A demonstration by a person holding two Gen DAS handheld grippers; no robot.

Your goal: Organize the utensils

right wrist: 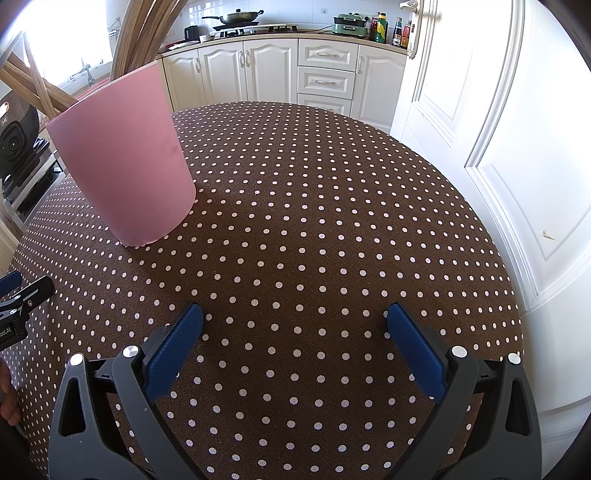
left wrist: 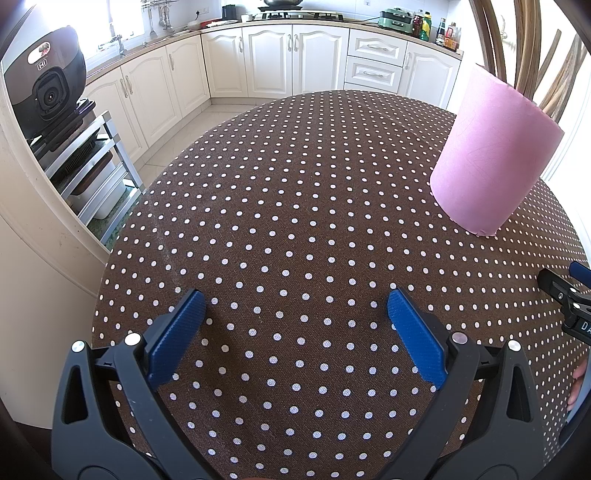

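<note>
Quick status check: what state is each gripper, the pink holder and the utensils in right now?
left gripper: open, empty, above the table.
right gripper: open, empty, above the table.
pink holder: upright on the polka-dot tablecloth, touched by neither gripper.
wooden utensils: standing in the holder, handles leaning out above its rim.

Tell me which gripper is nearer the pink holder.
Roughly even; if anything the right. The pink holder stands ahead and left of the right gripper, and ahead and right of the left gripper. Both are open, empty and clear of it.
</note>
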